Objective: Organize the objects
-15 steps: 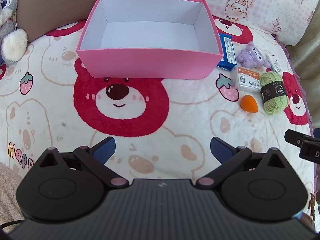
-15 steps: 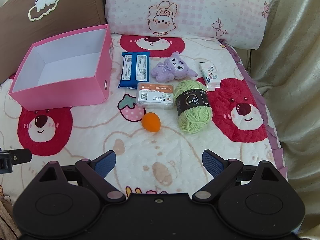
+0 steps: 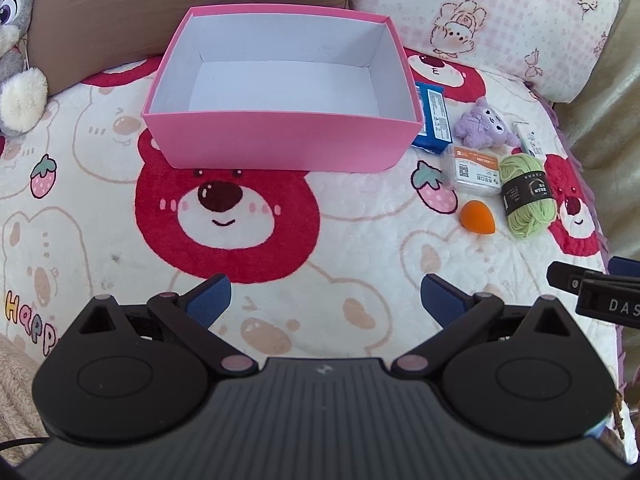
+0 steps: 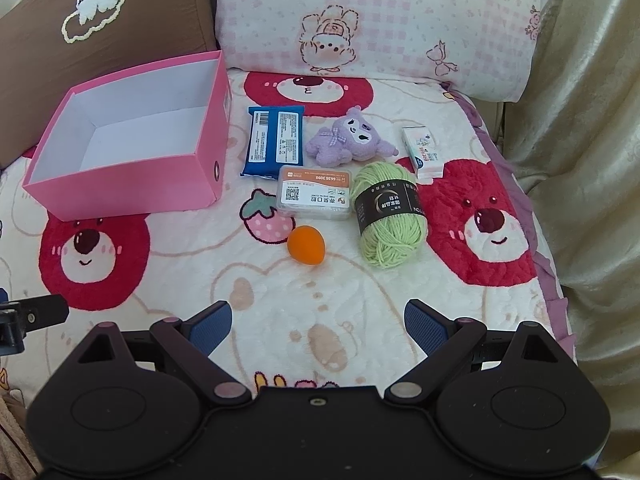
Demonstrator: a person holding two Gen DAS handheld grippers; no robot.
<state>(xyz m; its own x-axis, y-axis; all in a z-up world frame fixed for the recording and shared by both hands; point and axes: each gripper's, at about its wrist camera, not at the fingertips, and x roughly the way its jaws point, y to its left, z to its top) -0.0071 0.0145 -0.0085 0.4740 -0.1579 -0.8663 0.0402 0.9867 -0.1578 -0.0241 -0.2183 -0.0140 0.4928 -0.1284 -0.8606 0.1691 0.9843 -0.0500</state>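
Hovering both grippers, left gripper (image 3: 326, 300) and right gripper (image 4: 318, 322), jaws wide, empty. Orange sponge (image 4: 306, 245) sits just ahead of my right jaws, pink box (image 4: 120, 184) ahead-left. Risk: sponge rolls off soft blanket (image 4: 280, 288) when pinched.

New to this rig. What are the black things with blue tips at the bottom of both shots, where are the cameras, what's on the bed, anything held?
No robot here: a person holds a two-finger gripper in each hand, and each gripper has a fisheye camera looking forward along its fingers. One picture is from the left gripper, the other from the right gripper. Both stand open and hold nothing.

On the bear-print blanket sits an empty pink box. Beside it lie a blue packet, a purple plush toy, a small white carton, a clear plastic case, a green yarn ball and an orange egg-shaped sponge. Nothing is in the box yet.
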